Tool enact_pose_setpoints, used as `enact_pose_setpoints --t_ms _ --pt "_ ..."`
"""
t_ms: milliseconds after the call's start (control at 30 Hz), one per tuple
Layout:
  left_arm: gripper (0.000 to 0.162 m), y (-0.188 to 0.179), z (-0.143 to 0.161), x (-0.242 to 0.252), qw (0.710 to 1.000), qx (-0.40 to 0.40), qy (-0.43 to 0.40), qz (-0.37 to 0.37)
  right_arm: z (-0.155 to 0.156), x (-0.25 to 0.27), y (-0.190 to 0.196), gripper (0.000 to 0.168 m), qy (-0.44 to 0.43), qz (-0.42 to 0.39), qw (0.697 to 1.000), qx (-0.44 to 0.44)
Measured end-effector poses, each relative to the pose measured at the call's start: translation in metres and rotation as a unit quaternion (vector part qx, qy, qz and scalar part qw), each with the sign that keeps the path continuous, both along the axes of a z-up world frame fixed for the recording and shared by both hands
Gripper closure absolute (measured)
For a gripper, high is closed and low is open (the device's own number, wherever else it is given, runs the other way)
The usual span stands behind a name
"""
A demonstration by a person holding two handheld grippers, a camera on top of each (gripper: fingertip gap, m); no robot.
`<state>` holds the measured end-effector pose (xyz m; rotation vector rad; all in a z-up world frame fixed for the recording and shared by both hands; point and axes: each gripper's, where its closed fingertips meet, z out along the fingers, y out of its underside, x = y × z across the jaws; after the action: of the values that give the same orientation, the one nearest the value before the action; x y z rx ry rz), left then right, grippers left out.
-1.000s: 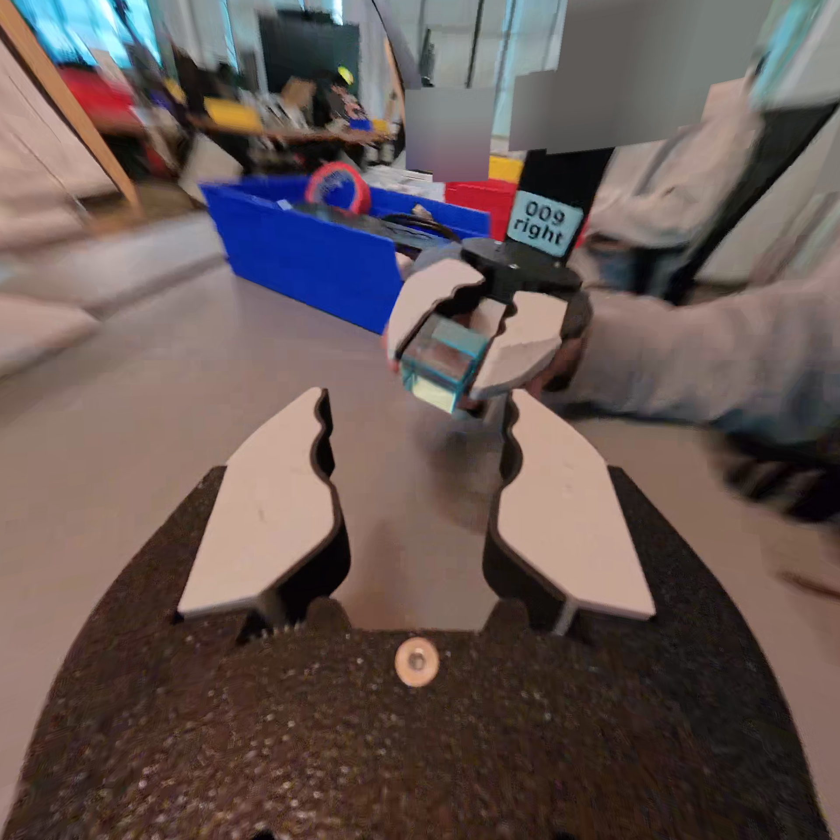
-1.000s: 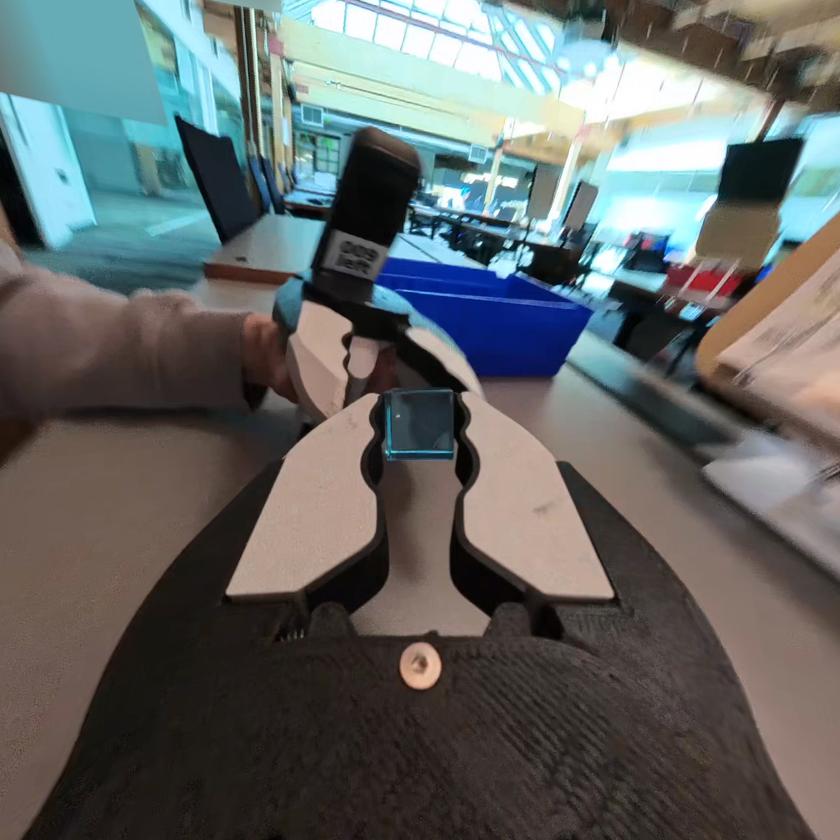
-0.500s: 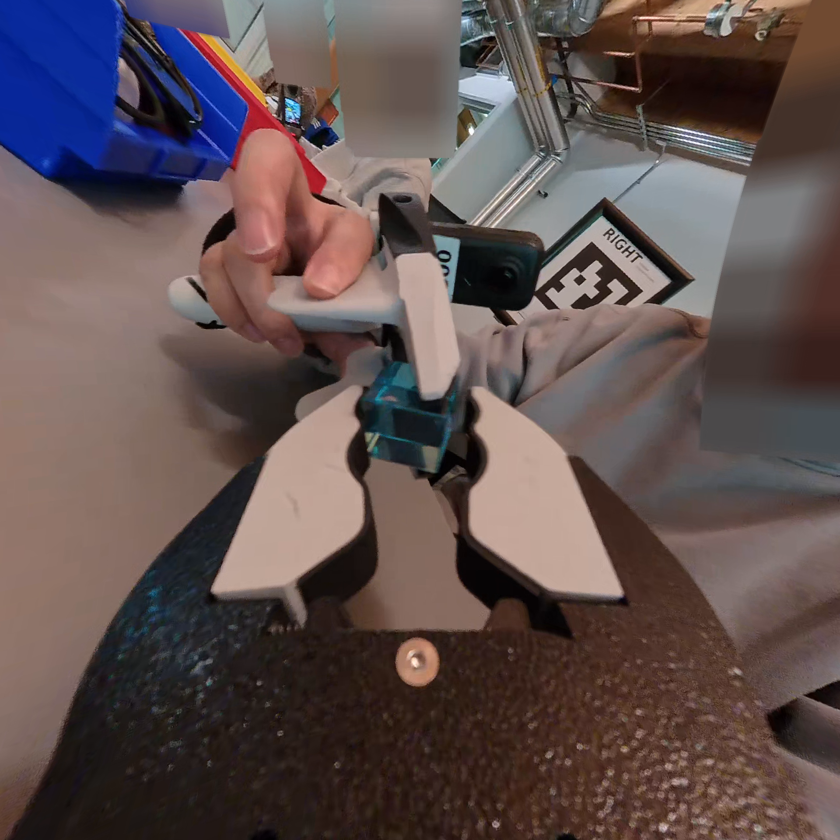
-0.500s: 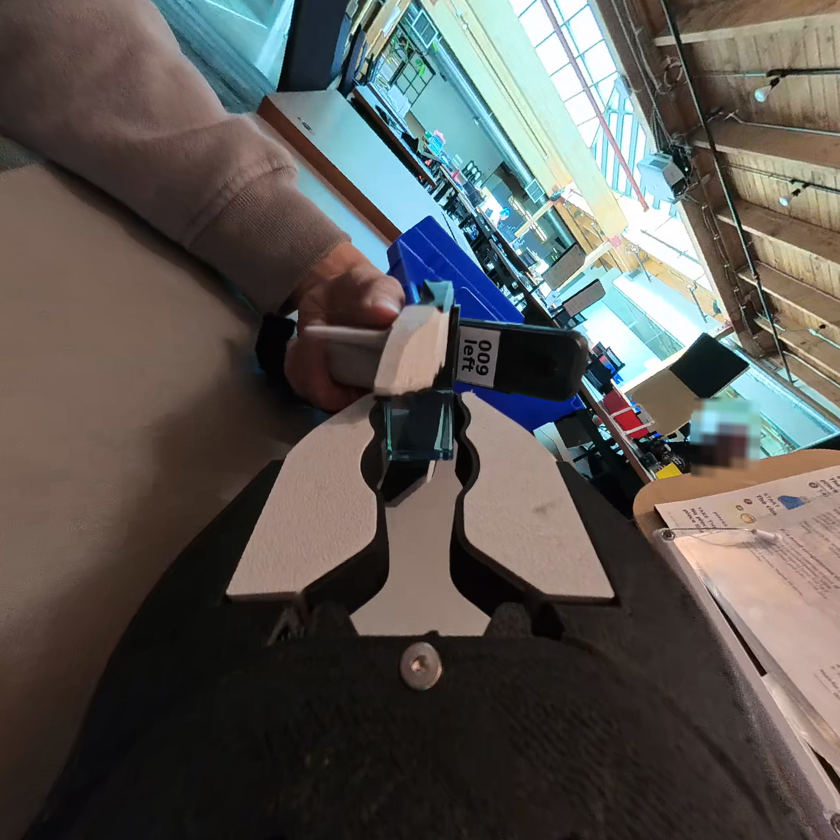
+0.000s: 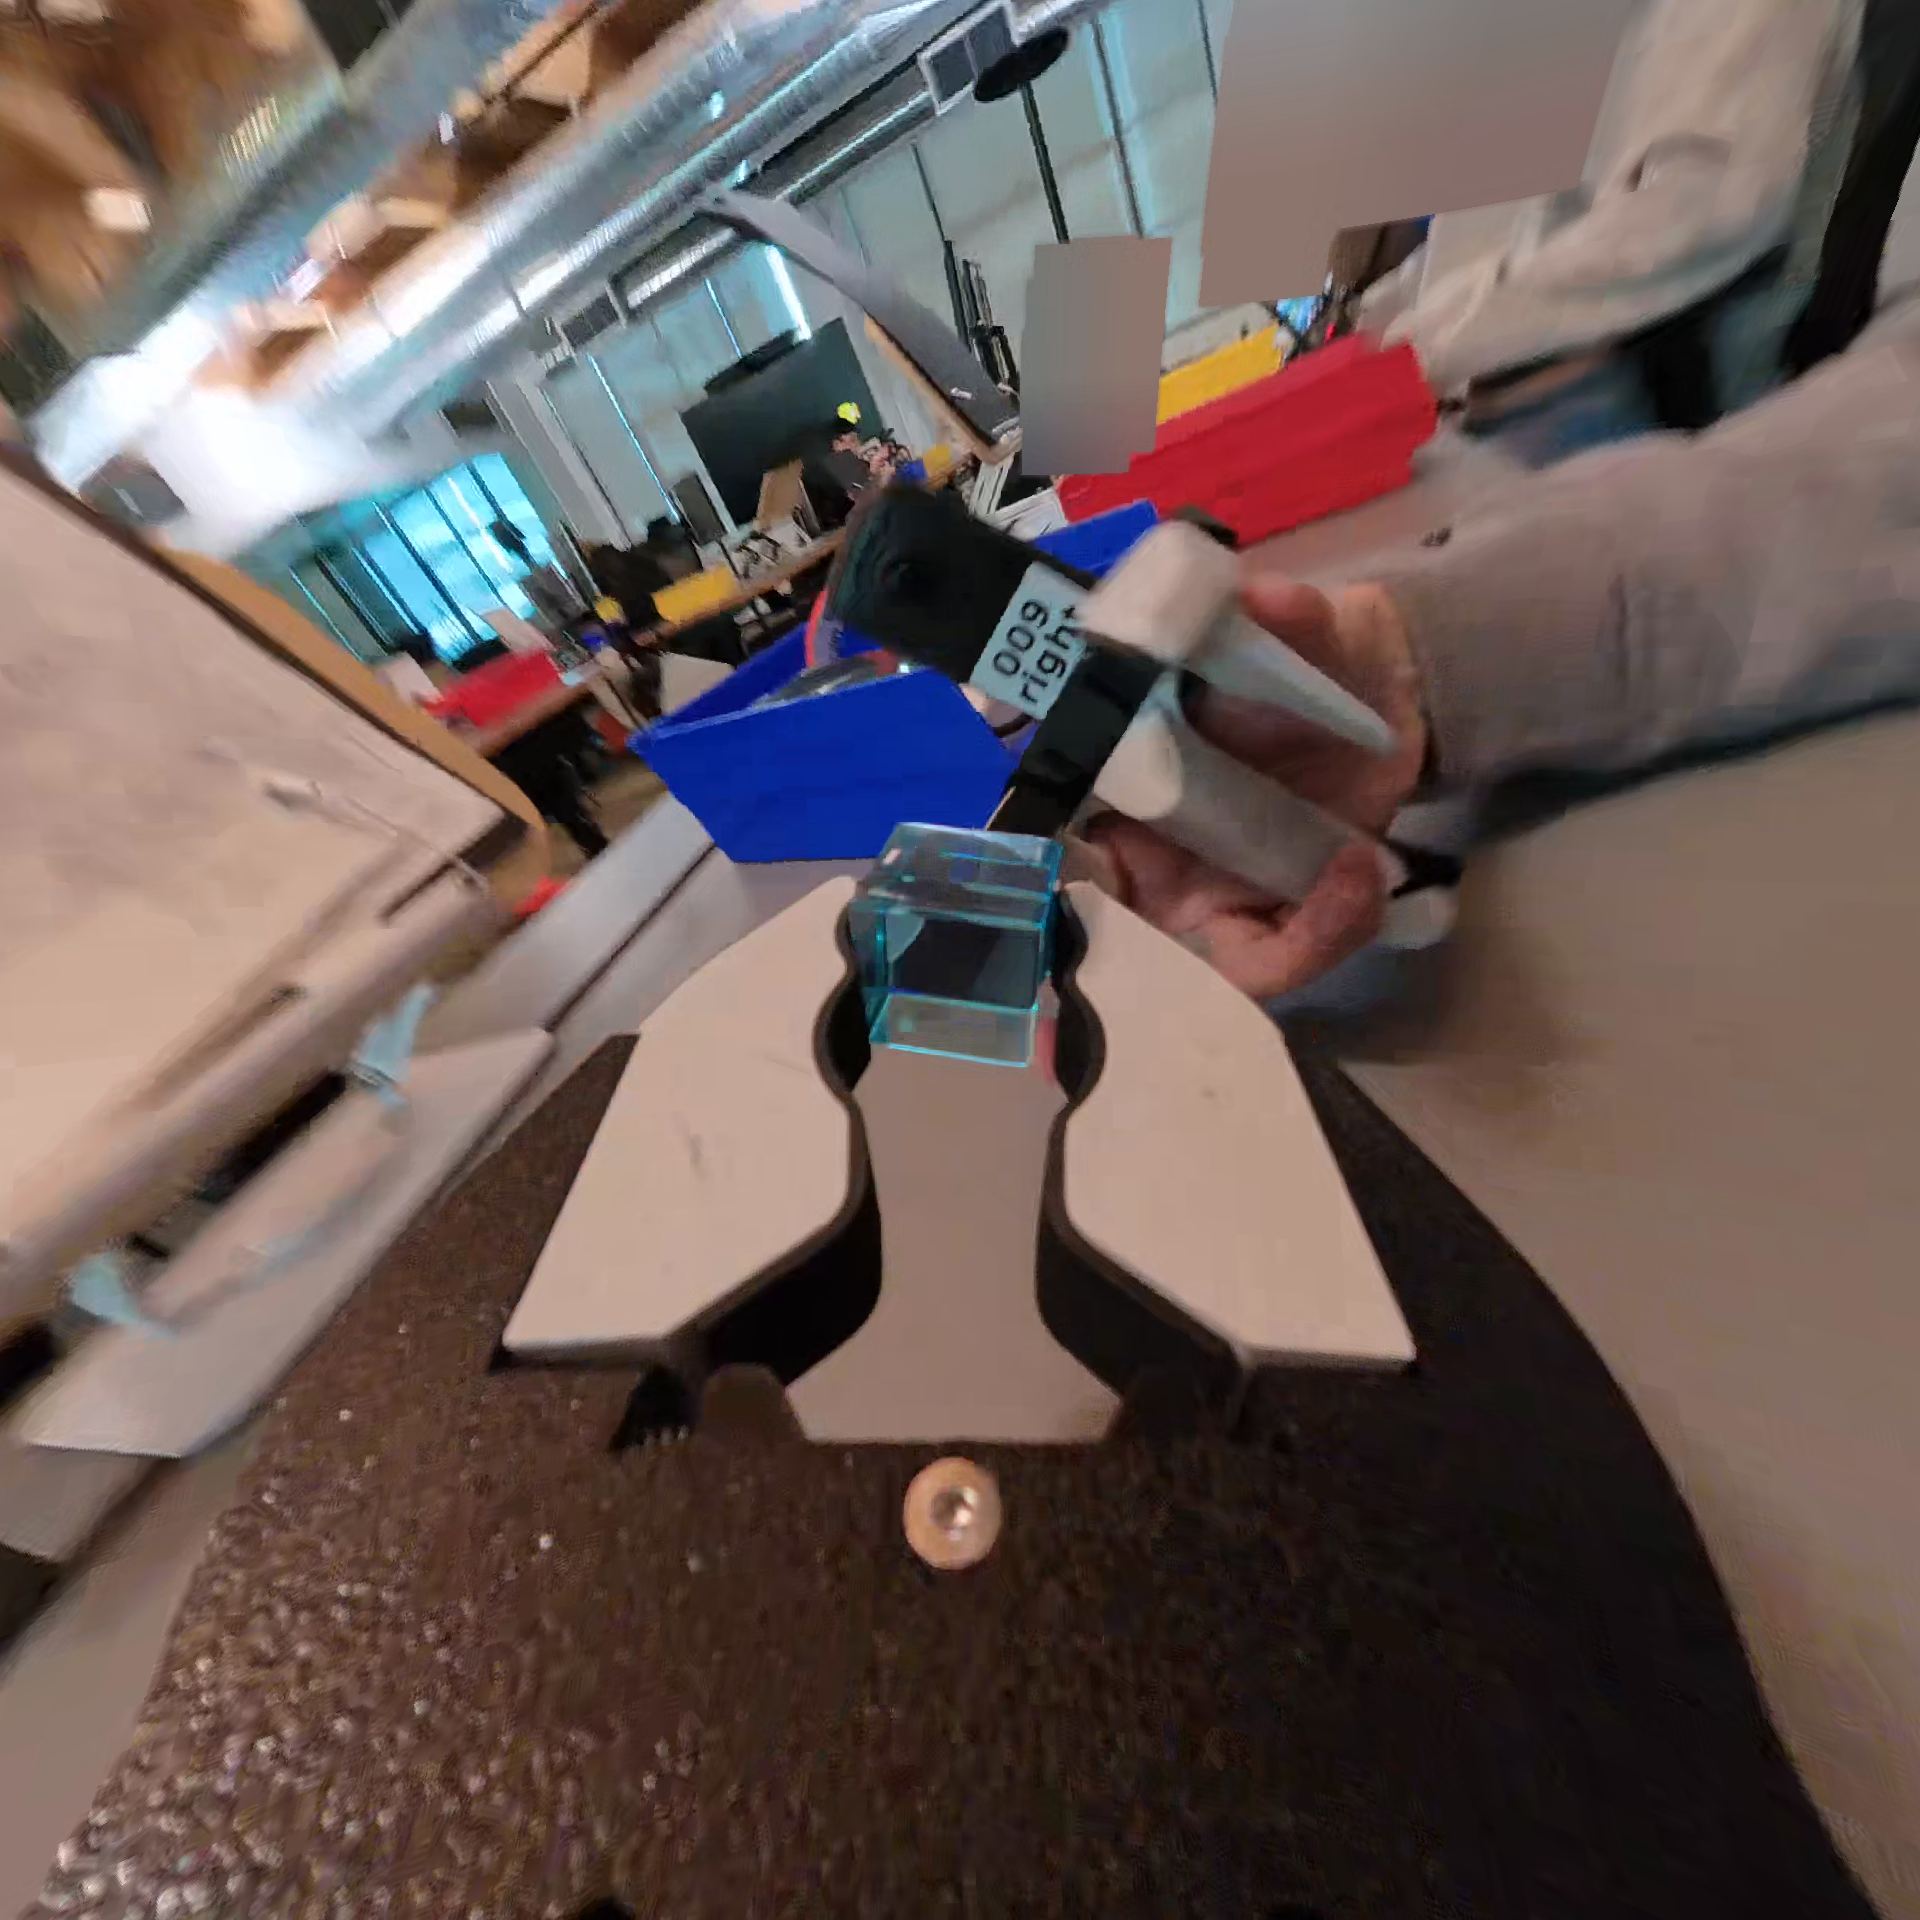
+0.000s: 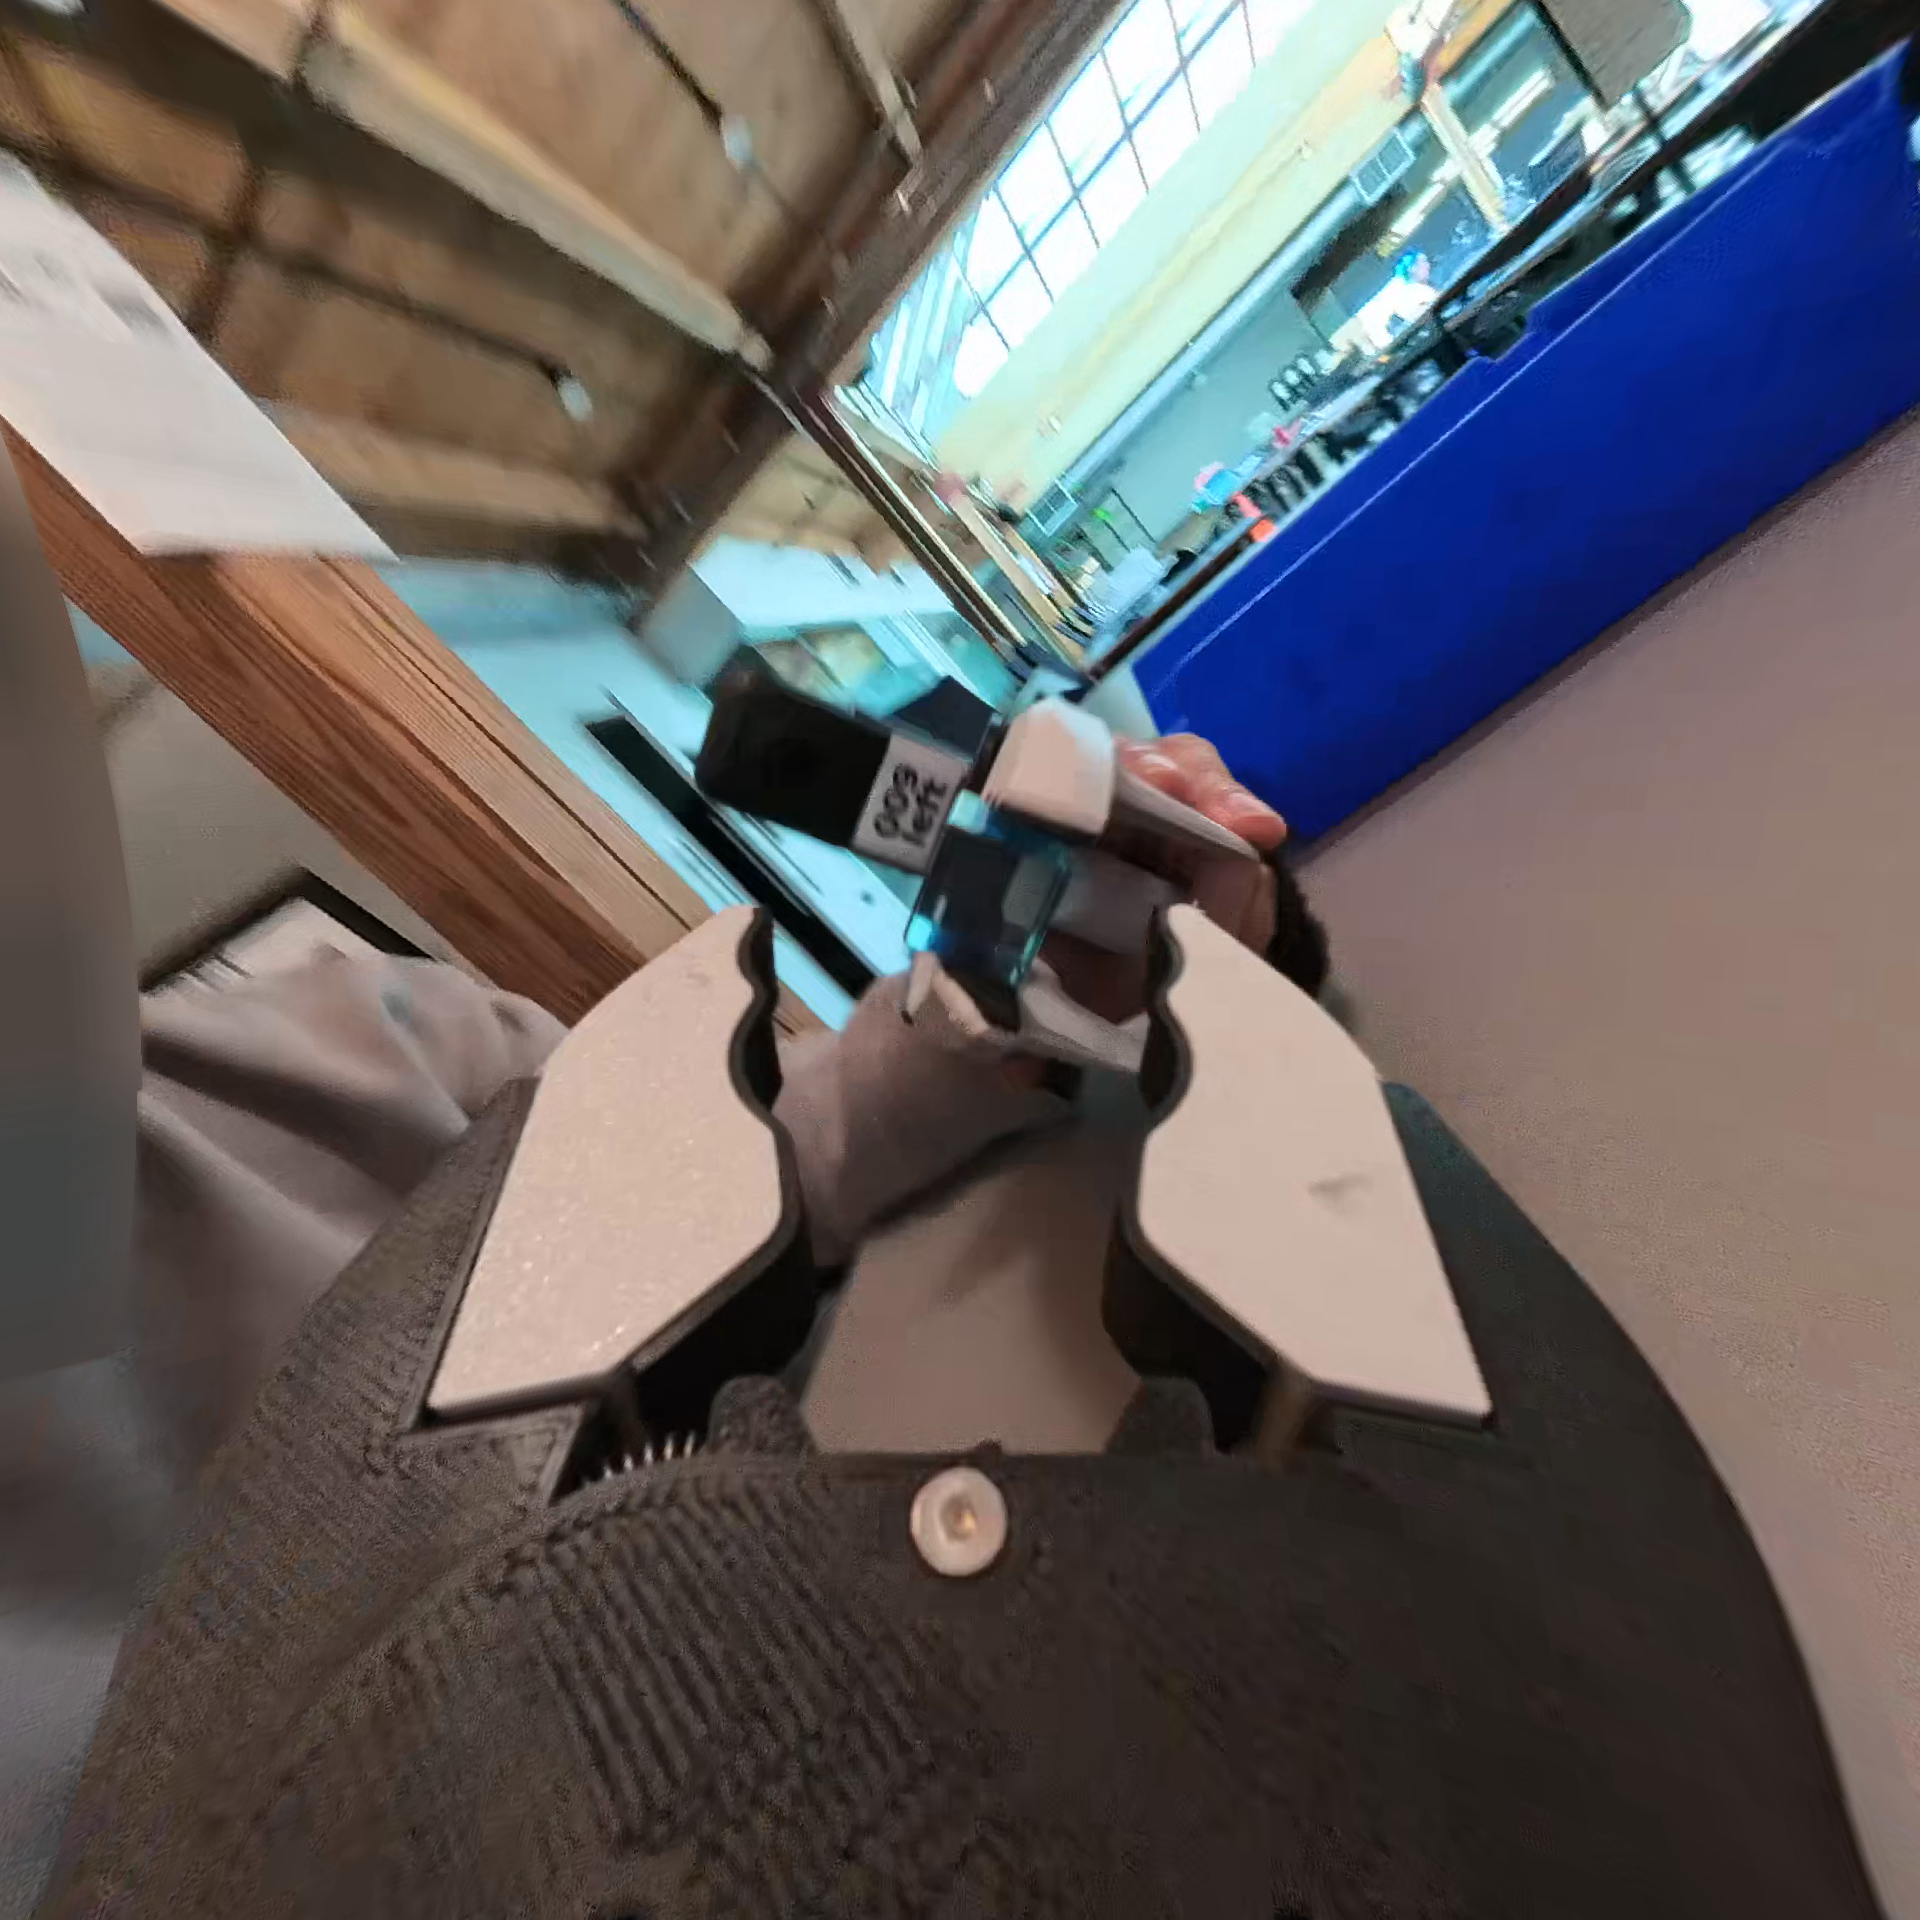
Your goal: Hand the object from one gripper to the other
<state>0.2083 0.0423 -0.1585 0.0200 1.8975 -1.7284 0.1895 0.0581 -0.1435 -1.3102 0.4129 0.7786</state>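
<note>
Grey tabletop [image 5: 1662, 1143], blue bin [image 5: 831, 769] behind — left claw [image 5: 956, 971] grips cube [image 5: 951, 961], right claw [image 6: 961, 997] released

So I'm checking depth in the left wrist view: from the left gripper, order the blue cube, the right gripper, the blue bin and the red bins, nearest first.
1. Blue cube, clamped between the left gripper fingers.
2. Right gripper, just beyond, up and right.
3. Blue bin, behind on the table.
4. Red bins, farthest, upper right.
</note>
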Motion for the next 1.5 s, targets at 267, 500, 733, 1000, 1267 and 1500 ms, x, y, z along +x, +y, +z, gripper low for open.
enact_pose_setpoints --t_ms 267,500,733,1000,1267,1500 --pt "0.130 -0.013 -0.009 -0.003 0.985 0.094 -0.139 0.043 -0.016 -0.013 0.007 0.140 -0.043 0.025 0.998 -0.042" --pt "0.101 -0.007 -0.013 0.006 0.988 0.096 -0.090 0.086 -0.008 0.009 -0.001 0.140 -0.197 -0.083 0.975 -0.058" --pt "0.097 -0.009 0.002 -0.013 0.933 -0.092 0.334 -0.099 0.008 0.027 -0.027 0.140 -0.596 -0.251 0.758 -0.081" --pt "0.108 -0.019 -0.013 -0.044 0.783 -0.090 0.565 -0.245 -0.019 -0.011 -0.001 0.141 -0.761 -0.189 0.613 -0.101" --pt "0.132 -0.022 -0.023 -0.040 0.825 -0.065 0.518 -0.214 -0.037 -0.004 0.001 0.136 -0.741 -0.168 0.634 -0.146" --pt "0.132 0.001 -0.016 0.007 0.987 0.003 0.158 0.000 -0.016 -0.001 0.002 0.083 -0.354 -0.112 0.922 -0.110"
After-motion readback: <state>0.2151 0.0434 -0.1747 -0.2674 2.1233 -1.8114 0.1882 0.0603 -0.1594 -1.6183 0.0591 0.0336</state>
